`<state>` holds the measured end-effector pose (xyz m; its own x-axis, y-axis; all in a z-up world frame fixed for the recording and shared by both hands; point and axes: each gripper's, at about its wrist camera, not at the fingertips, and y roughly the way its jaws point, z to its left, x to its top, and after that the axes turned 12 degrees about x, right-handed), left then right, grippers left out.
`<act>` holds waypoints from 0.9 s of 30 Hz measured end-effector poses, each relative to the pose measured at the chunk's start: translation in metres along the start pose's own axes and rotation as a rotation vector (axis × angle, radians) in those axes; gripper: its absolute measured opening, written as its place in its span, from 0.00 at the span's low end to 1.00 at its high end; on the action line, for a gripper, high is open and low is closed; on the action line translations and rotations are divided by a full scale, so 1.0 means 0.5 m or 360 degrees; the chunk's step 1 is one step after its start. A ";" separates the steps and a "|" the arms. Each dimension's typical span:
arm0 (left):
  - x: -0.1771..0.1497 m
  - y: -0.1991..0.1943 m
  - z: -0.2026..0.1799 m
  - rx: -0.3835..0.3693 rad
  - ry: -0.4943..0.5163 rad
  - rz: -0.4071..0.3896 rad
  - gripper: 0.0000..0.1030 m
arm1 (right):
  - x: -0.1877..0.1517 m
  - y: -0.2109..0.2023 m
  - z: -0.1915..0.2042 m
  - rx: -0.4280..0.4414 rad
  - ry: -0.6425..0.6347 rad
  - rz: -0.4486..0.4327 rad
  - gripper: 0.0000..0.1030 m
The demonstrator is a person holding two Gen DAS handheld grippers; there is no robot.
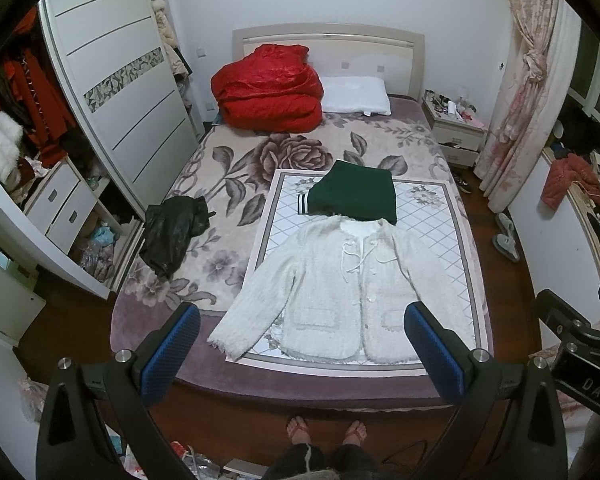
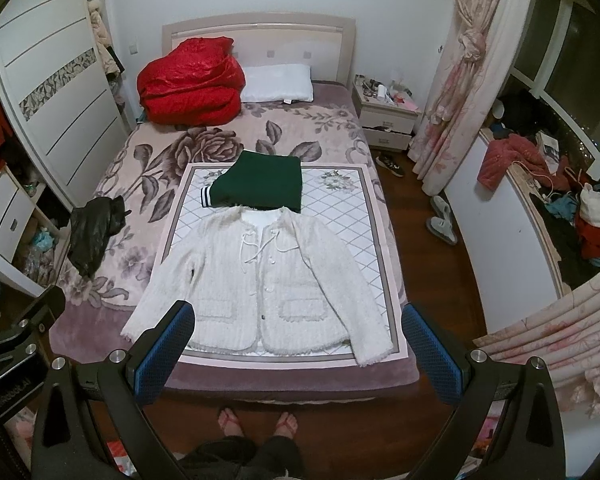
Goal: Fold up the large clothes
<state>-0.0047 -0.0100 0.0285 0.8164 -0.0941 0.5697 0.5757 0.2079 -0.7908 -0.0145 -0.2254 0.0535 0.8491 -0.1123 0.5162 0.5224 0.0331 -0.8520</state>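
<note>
A white knitted cardigan (image 1: 340,292) lies flat and face up in the lower middle of the frame, sleeves spread outward, a cord tied at its neckline. It rests on a quilted mat (image 1: 432,224) with a floral border, laid over the foot half of a bed (image 1: 228,168) covered in a rose-patterned blanket. Just above the cardigan's collar, touching it, sits a folded dark green garment (image 1: 356,196) with white-striped trim. Left of the mat, a crumpled black garment (image 1: 172,236), possibly a jacket, lies on the blanket. At the head of the bed, upper middle, are a bundled red quilt (image 1: 268,88) and a white pillow (image 1: 356,94).

The left hand-held gripper (image 1: 302,354) and right hand-held gripper (image 2: 298,354) both hover near the foot of the bed, blue-padded fingers spread wide, holding nothing. A person's feet in sandals (image 1: 326,430) stand on the wooden floor at the bottom.
</note>
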 end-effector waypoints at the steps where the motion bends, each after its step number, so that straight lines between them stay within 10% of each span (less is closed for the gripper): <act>1: -0.001 0.000 0.001 0.0000 0.0000 -0.0001 1.00 | -0.004 0.004 0.004 -0.0002 0.0001 0.0000 1.00; 27: -0.001 -0.009 0.003 -0.0001 -0.0007 -0.0011 1.00 | 0.007 -0.019 0.006 0.0006 -0.0004 -0.0006 1.00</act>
<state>-0.0077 -0.0095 0.0321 0.8121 -0.0916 0.5763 0.5816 0.2067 -0.7868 -0.0162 -0.2229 0.0637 0.8474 -0.1100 0.5194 0.5257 0.0363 -0.8499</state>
